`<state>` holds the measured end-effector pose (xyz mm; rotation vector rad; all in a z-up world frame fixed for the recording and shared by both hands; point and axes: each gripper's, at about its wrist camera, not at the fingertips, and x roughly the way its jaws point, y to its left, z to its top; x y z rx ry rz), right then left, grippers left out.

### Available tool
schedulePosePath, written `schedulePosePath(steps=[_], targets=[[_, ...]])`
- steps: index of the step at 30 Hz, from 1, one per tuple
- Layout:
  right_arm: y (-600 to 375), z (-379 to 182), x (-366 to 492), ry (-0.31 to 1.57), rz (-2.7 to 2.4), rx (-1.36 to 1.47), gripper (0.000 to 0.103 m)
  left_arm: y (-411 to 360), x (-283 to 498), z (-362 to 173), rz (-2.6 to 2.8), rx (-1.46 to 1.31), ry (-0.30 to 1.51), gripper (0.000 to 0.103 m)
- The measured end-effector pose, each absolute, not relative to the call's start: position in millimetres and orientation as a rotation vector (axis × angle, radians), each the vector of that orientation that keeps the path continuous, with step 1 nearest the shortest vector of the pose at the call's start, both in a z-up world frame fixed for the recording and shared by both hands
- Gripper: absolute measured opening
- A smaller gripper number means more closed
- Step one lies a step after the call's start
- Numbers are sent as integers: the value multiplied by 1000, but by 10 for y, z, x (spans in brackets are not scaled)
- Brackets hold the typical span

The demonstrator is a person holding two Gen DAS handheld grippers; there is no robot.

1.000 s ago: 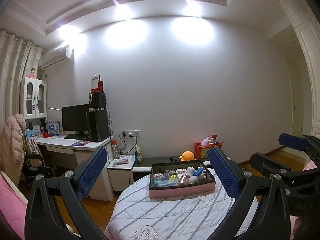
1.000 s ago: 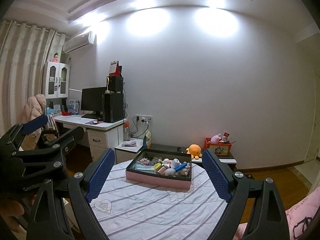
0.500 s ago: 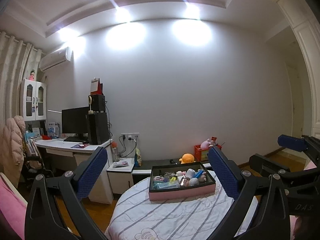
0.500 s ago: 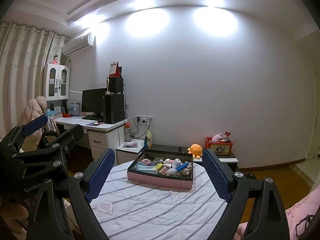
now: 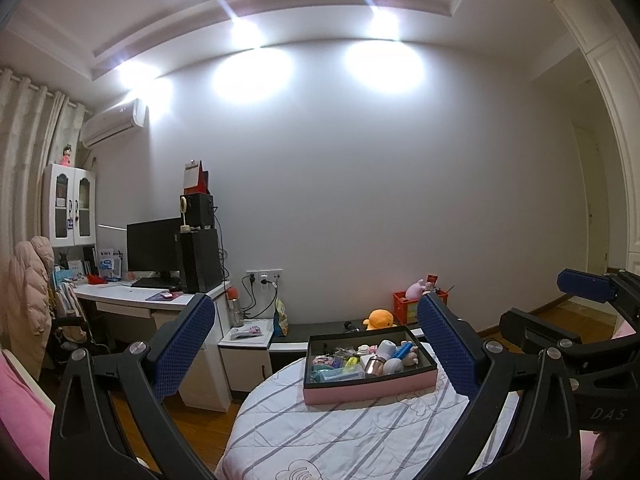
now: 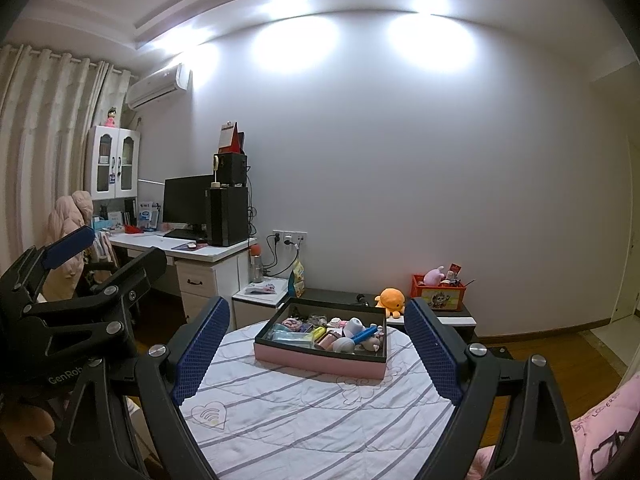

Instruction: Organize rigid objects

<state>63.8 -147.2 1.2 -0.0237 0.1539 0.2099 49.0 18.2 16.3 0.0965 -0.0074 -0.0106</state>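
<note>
wall-mounted air conditioner (image 6: pixel 158 85), high on the left beside pleated curtains (image 6: pixel 44 120). white glass-door cabinet (image 6: pixel 113 168) with a small pink doll (image 6: pixel 111 117) on top. white desk (image 6: pixel 188 254) carrying a dark monitor (image 6: pixel 186 202), a black tower (image 6: pixel 226 216) with a speaker (image 6: pixel 232 168) stacked on it, a keyboard and a mouse. pink padded coat (image 6: pixel 70 216) draped over a chair. wall sockets (image 6: pixel 290 237) with cables plugged in. low dark bench (image 6: pixel 344 298) bearing an orange plush (image 6: pixel 390 300) and a red crate (image 6: pixel 439 292) of small toys. wooden floor (image 6: pixel 560 344).
</note>
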Motion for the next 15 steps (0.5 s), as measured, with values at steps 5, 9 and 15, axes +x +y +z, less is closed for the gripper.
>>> schedulePosePath(steps=[5, 9, 15], targets=[[-1466, 13, 639, 151, 208, -25, 90, 193, 505, 167, -14, 92, -9, 103], [-1466, 4, 654, 154, 207, -28, 90, 193, 506, 166, -14, 92, -8, 103], [-1443, 2, 687, 162, 205, -33, 90, 223, 546, 160, -14, 89, 0, 103]])
